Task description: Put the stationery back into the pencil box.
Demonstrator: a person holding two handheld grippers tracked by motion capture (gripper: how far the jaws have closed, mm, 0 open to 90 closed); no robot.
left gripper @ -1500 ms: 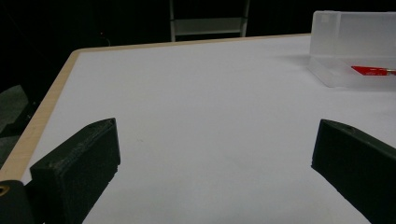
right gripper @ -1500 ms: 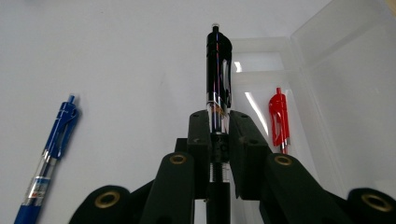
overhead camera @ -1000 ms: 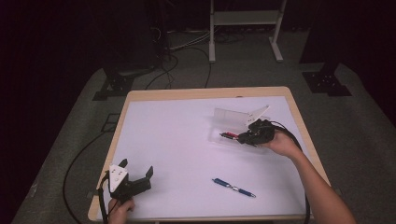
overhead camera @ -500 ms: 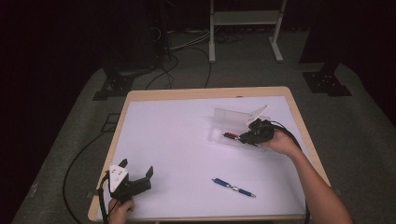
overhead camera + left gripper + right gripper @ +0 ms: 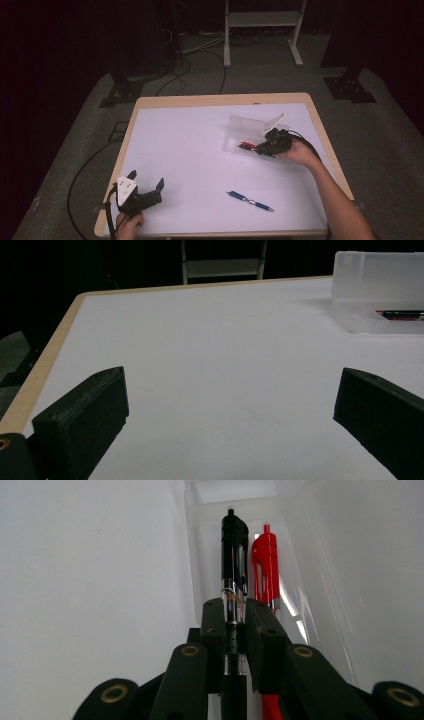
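Right gripper view: tongs (image 5: 232,625) pinch black pen (image 5: 234,555) beside red pen (image 5: 265,565).

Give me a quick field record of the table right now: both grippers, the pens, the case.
right gripper: jaws shut on the black pen, over the clear case
red pen: lying in the case beside the black pen
blue pen: loose on the table, near the front edge
left gripper: jaws open, nothing between them, at the table's front left
case lid: open
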